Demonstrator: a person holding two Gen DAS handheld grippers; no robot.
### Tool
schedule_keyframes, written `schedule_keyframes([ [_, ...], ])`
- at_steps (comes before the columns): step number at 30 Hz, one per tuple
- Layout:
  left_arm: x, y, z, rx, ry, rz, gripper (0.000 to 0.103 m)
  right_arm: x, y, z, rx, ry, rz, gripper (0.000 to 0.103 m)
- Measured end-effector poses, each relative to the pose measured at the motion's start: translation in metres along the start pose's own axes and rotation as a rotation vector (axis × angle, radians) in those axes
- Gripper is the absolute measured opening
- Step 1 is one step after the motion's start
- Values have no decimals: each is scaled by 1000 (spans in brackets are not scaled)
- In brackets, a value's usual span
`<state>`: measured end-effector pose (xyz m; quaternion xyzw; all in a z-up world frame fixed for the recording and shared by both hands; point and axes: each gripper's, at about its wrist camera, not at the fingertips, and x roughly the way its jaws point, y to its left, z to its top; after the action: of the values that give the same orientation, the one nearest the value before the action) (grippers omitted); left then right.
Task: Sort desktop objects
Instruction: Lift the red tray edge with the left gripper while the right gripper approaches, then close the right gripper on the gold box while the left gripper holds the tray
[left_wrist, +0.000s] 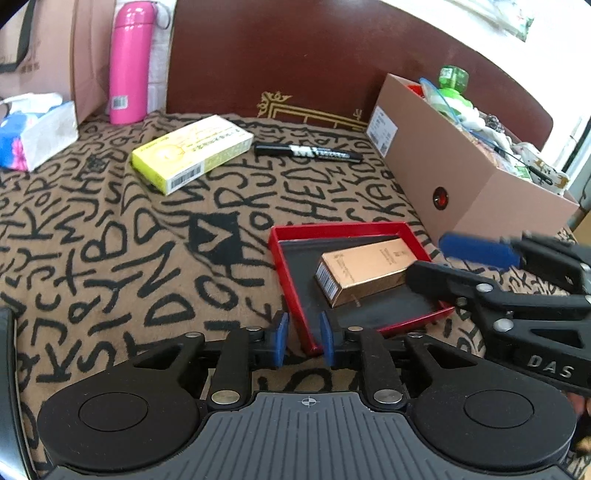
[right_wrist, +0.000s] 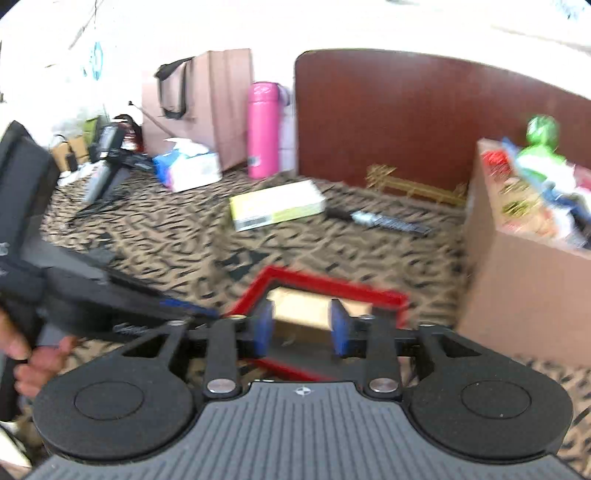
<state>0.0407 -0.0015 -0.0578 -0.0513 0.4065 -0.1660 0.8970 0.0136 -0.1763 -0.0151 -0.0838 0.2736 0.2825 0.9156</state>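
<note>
Between the blue pads of the left gripper (left_wrist: 303, 338) stands the near corner of a red tray (left_wrist: 295, 295); the pads sit either side of its wall, narrowly parted, and contact cannot be confirmed. The right gripper (right_wrist: 302, 326) is blurred in its own view, its fingers parted around a gold box (left_wrist: 360, 269) with gaps on both sides; from the left view one finger hides the box's right end.

That box lies flat on the tray's dark floor, long axis running from near-left to far-right, barcode end toward the left gripper. Just right of the tray, a cardboard box (left_wrist: 461, 177) holds crowded odds and ends, hard to make out, topped by a green bottle (left_wrist: 453, 76).

Farther off on the patterned cloth (left_wrist: 110, 236) lie a yellow carton (left_wrist: 192, 151) and a black marker (left_wrist: 308, 151), its length running left to right. A pink flask (left_wrist: 129, 62) stands at the back.
</note>
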Motion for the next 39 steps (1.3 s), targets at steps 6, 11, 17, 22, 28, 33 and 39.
schedule_keyframes([
  [6,9,1,2,2,18,0,36,28,-8,-2,-116,56,10,59],
  [11,15,9,5,-17,28,3,36,29,-7,-8,-195,64,6,76],
  [17,19,12,8,-19,25,-7,36,45,-9,-4,-237,71,36,79],
  [22,21,14,9,-26,24,-7,38,60,-9,-5,-214,114,88,71],
  [28,25,13,12,-12,28,-14,38,57,-8,-7,-159,130,106,48],
  [33,28,13,12,-17,21,-15,38,59,-4,-7,-139,128,105,41],
  [39,28,13,12,-2,21,-13,28,54,-9,-8,-39,127,63,34],
])
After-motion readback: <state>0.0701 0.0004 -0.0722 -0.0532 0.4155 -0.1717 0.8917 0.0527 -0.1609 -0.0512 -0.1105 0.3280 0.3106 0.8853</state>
